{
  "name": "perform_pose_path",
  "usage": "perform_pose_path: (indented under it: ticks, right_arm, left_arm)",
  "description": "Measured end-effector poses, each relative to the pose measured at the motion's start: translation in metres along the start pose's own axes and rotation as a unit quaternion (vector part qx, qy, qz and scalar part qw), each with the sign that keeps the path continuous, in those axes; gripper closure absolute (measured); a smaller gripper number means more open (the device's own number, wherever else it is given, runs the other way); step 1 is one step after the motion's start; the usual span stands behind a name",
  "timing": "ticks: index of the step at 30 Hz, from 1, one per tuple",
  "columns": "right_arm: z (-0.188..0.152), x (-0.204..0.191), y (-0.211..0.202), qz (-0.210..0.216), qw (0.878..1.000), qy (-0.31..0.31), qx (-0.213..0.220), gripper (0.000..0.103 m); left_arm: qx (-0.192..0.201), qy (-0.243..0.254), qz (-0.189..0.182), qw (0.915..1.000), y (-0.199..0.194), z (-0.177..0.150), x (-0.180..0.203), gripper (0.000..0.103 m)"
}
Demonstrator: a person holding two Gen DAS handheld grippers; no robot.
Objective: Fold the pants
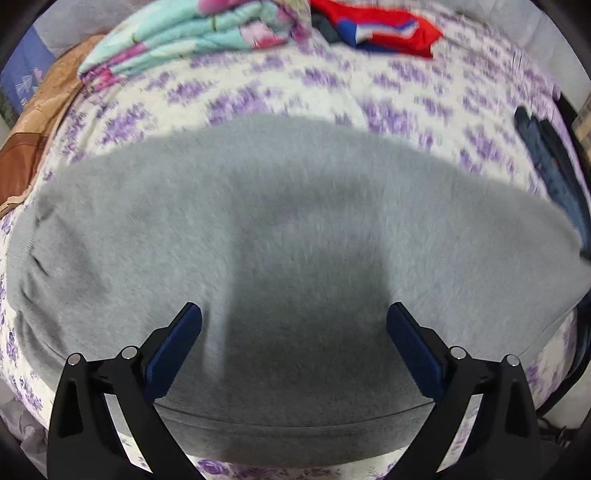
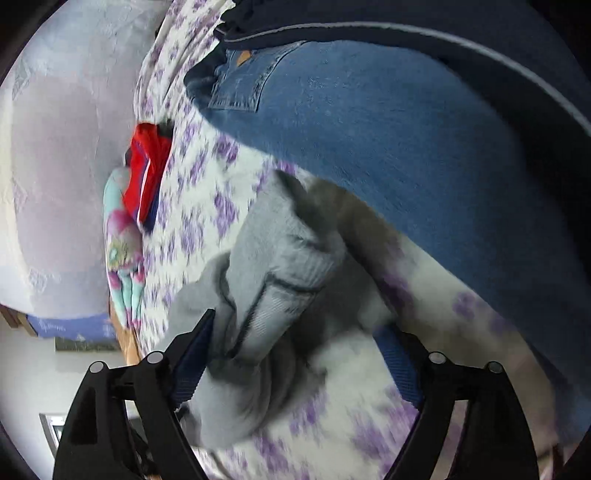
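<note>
Left claw [image 1: 294, 325] spread wide, angled steeply down over grey pants [image 1: 295, 229], right claw [image 2: 295, 332] agape.

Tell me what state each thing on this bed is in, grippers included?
Grey pants: spread flat on the bedspread.
Cuff end: bunched, unfolded.
Jeans: folded, lying aside.
Floral quilt: folded.
Red garment: crumpled.
Left gripper: open, empty.
Right gripper: open, straddling the cuff.

Left gripper [image 1: 293, 334]: two black plastic arms, dark blue ribbed pads on the inner faces, silver round pins on each arm, right gripper [image 2: 295, 354]: same black arms, blue pads, silver pins
</note>
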State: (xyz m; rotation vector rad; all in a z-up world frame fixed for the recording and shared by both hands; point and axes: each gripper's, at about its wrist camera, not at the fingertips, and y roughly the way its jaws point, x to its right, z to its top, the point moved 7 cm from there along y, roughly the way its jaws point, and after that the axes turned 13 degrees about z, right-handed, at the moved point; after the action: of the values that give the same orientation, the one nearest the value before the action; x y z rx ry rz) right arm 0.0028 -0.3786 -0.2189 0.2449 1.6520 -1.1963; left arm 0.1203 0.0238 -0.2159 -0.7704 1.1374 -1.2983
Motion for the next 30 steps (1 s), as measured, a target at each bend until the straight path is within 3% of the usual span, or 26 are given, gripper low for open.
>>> perform_pose_path:
  ticks: [1, 3, 5, 6, 7, 9, 10, 11, 13, 14, 16, 18, 20, 22, 23, 24, 26, 28, 30]
  right_arm:
    - [0.003, 0.000, 0.004, -0.006, 1.000, -0.005, 0.006, 0.020]
    - [0.003, -0.010, 0.007, -0.018, 0.999, -0.029, -0.003, 0.072]
    - [-0.002, -0.038, 0.004, -0.060, 0.994, -0.087, -0.014, 0.079]
    - [-0.007, -0.056, 0.000, -0.085, 0.987, -0.133, -0.018, 0.079]
    - [-0.018, -0.089, -0.002, -0.110, 0.971, -0.210, -0.025, 0.079]
    - [-0.036, -0.133, 0.002, -0.141, 0.941, -0.306, -0.036, 0.079]
    - [-0.048, -0.155, 0.008, -0.157, 0.920, -0.356, -0.044, 0.079]
    - [-0.070, -0.184, 0.023, -0.166, 0.891, -0.418, -0.058, 0.079]
    - [-0.104, -0.212, 0.050, -0.163, 0.858, -0.479, -0.088, 0.078]
    - [-0.136, -0.224, 0.077, -0.154, 0.833, -0.517, -0.119, 0.077]
    - [-0.173, -0.230, 0.115, -0.146, 0.806, -0.550, -0.165, 0.075]
    - [-0.214, -0.215, 0.165, -0.137, 0.784, -0.557, -0.236, 0.063]
    - [-0.244, -0.187, 0.209, -0.139, 0.770, -0.546, -0.300, 0.026]
    - [-0.256, -0.190, 0.219, -0.118, 0.766, -0.553, -0.308, 0.011]
    - [-0.259, -0.197, 0.214, -0.097, 0.773, -0.537, -0.324, 0.012]
    - [-0.256, -0.206, 0.209, -0.068, 0.787, -0.512, -0.336, 0.014]
    - [-0.235, -0.225, 0.188, 0.002, 0.825, -0.435, -0.362, 0.029]
    - [-0.200, -0.240, 0.165, 0.042, 0.852, -0.397, -0.339, 0.030]
    - [-0.149, -0.239, 0.142, 0.010, 0.873, -0.402, -0.275, 0.030]
  left_arm:
    - [-0.002, 0.000, 0.000, 1.0000, 0.003, -0.002, 0.002, 0.005]
    - [0.003, 0.001, 0.009, 1.0000, 0.007, -0.004, 0.003, 0.004]
    - [0.003, -0.002, 0.007, 1.0000, 0.006, -0.003, 0.001, 0.004]
    - [0.002, -0.006, 0.005, 1.0000, 0.004, -0.003, 0.000, 0.004]
    - [0.003, -0.012, 0.001, 0.9999, 0.000, -0.002, -0.003, 0.004]
    - [0.017, -0.023, -0.001, 0.9996, -0.010, 0.000, -0.009, 0.005]
    - [0.026, -0.028, 0.000, 0.9993, -0.016, 0.002, -0.014, 0.005]
    - [0.036, -0.038, -0.002, 0.9986, -0.023, 0.004, -0.021, 0.005]
    - [0.043, -0.061, -0.008, 0.9972, -0.032, 0.007, -0.034, 0.005]
    - [0.045, -0.078, -0.007, 0.9959, -0.036, 0.007, -0.046, 0.005]
    - [0.045, -0.098, -0.003, 0.9941, -0.040, 0.008, -0.060, 0.005]
    - [0.045, -0.117, 0.007, 0.9921, -0.041, 0.005, -0.076, 0.005]
    - [0.036, -0.128, 0.017, 0.9910, -0.039, -0.002, -0.089, 0.005]
    - [0.031, -0.133, 0.028, 0.9903, -0.038, -0.009, -0.098, 0.005]
    - [0.029, -0.135, 0.032, 0.9899, -0.038, -0.012, -0.102, 0.005]
    - [0.028, -0.137, 0.031, 0.9897, -0.039, -0.015, -0.104, 0.005]
    - [0.028, -0.142, 0.026, 0.9892, -0.039, -0.020, -0.107, 0.005]
    - [0.025, -0.141, 0.019, 0.9895, -0.038, -0.022, -0.105, 0.005]
    - [0.026, -0.135, 0.005, 0.9905, -0.039, -0.022, -0.097, 0.005]
